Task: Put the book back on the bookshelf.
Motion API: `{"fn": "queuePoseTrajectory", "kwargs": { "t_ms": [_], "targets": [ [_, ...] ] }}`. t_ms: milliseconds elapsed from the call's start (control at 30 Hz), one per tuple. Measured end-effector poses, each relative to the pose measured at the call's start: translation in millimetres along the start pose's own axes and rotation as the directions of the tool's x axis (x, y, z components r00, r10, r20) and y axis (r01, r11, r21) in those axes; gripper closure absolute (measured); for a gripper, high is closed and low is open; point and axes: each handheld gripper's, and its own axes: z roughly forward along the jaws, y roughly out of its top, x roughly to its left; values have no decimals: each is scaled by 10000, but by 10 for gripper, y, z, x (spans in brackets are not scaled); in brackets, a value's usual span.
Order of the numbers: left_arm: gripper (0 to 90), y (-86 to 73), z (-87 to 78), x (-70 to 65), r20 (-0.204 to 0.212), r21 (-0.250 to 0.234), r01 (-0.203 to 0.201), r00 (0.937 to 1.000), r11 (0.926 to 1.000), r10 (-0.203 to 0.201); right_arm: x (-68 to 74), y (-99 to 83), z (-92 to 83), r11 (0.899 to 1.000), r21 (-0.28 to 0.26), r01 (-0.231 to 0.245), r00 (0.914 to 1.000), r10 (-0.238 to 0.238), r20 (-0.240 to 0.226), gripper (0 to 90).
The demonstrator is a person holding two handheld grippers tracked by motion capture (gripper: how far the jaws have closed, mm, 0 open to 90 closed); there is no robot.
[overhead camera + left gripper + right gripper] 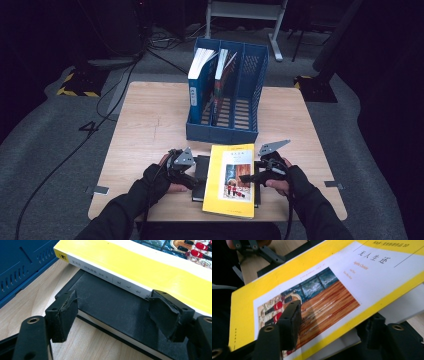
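Note:
A yellow paperback (230, 180) lies on top of a black book (201, 167) near the table's front edge. My left gripper (192, 180) sits at the black book's left side. In the left gripper view it (113, 307) is open, its jaws spread over the bare black cover (105, 290), one pad beside the yellow spine (125, 282). My right gripper (255, 177) is at the yellow book's right edge. In the right gripper view it (332, 317) has one jaw over the cover (374, 277) and one under the raised edge, without pressing it.
A blue file holder (225, 132) stands behind the books at mid-table, with two books (200, 75) upright in its left slots and its right slots free. Bare wooden table (150, 125) stretches to the left and right. Cables lie on the floor beyond.

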Motion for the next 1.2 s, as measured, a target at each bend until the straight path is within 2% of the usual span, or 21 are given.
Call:
{"fn": "queuePoseTrajectory", "kwargs": {
  "t_ms": [33, 133, 267, 433, 533, 633, 733, 900, 1000, 1033, 1200],
  "targets": [
    [241, 0, 0, 0, 0, 0, 0, 10000, 10000, 0, 0, 0, 0, 10000, 0, 0, 10000, 0, 0, 453],
    [240, 1, 0, 5, 20, 8, 5, 10000, 10000, -5, -48, 16, 43, 9995, -182, -266, 9991, 260, -330, 564],
    [229, 0, 7, 22, 102, 6, 59, 9999, 10000, -59, -94, 33, 64, 9994, -144, -322, 9975, 312, -637, 624],
    [225, -2, 10, 35, 191, -3, 90, 9998, 10000, -90, -185, 49, 88, 9957, -45, -923, 9889, 911, -1177, 713],
    [221, -2, 9, 39, 209, 6, 102, 9997, 9999, -102, -187, 52, 89, 9955, -84, -940, 9887, 923, -1179, 736],
    [218, 11, 8, 53, 234, 153, 178, 9996, 9997, -182, -141, 41, 83, 9971, -410, -634, 9940, 594, -920, 756],
    [222, 19, 3, 54, 141, 173, 248, 9996, 9995, -251, -112, 26, 72, 9959, -685, -585, 9950, 527, -844, 768],
    [253, 23, -25, 137, -199, 208, 402, 9990, 9990, -398, -84, 5, 37, 9911, -1211, -552, 9943, 435, -971, 790],
    [254, 41, -22, 190, -477, 225, 503, 9976, 9985, -492, -30, 9, -13, 9857, -1672, -201, 9949, 33, -1006, 815],
    [259, 59, -16, 208, -708, 223, 482, 9964, 9986, -465, -16, 12, -27, 9841, -1773, -122, 9950, -56, -995, 820],
    [265, 110, 13, 258, -913, 112, 631, 9939, 9979, -619, 43, 23, -70, 9793, -2017, 187, 9951, -378, -913, 830]
  ]
}}
